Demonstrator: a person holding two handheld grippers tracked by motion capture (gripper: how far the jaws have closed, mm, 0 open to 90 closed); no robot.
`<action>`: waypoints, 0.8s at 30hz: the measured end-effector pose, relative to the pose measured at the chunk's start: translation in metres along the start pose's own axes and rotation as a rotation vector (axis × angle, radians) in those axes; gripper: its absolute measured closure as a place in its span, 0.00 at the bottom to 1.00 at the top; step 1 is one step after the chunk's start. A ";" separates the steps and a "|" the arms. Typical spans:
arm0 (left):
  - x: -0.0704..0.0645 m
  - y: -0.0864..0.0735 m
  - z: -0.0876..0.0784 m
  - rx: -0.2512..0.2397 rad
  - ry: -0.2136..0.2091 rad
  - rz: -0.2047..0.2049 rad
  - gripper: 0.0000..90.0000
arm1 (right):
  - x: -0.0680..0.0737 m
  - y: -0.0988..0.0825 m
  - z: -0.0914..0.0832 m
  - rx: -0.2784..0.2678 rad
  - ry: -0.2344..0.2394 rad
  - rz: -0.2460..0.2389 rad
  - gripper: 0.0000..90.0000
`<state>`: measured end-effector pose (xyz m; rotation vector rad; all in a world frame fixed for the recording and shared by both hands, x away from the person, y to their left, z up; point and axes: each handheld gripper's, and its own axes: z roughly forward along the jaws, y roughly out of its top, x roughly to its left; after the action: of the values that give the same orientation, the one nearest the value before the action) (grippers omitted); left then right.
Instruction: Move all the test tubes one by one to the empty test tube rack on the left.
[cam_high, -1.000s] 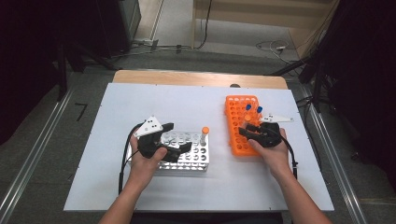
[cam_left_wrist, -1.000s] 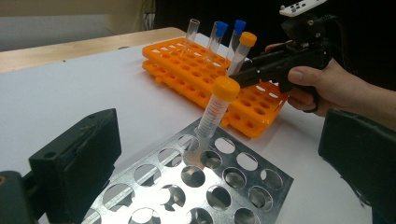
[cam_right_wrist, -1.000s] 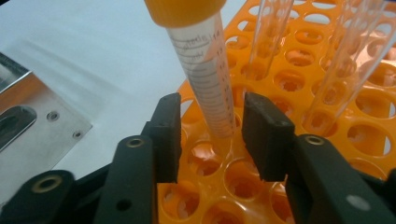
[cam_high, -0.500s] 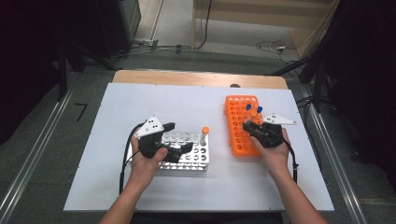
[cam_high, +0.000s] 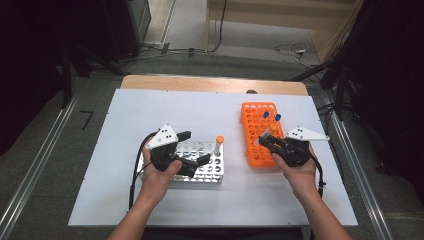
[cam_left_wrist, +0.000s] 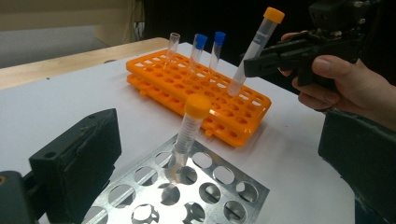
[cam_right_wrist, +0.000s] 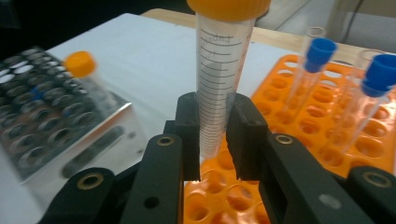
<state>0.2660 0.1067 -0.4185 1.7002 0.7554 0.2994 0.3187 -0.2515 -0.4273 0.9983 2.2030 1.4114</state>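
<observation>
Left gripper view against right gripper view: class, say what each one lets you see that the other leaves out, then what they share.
Left gripper view: the person's hand and the held orange-capped tube whole, its tip clear above the orange rack.
Right gripper view: the graduation marks on that tube and the two black pads pressing its sides.
Both: the blue-capped tubes, the metal rack with its own orange-capped tube.

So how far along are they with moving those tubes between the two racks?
Done: one orange-capped tube stands in the metal rack. In hand: the right gripper has lifted a second orange-capped tube out of the orange rack. Left: two blue-capped tubes and an uncapped one remain there. The left gripper rests by the metal rack.
</observation>
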 end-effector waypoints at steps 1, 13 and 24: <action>-0.001 0.001 0.000 0.000 -0.003 0.002 0.00 | 0.003 0.000 -0.003 0.000 0.012 -0.006 0.81; -0.017 0.005 0.006 0.001 -0.055 0.026 0.01 | 0.039 -0.006 -0.013 0.048 0.170 -0.046 0.81; -0.032 0.008 0.014 0.017 -0.084 0.031 0.09 | 0.064 -0.004 -0.006 0.078 0.280 -0.089 0.81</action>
<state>0.2523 0.0746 -0.4081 1.7312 0.6713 0.2419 0.2690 -0.2112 -0.4223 0.7542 2.4844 1.5132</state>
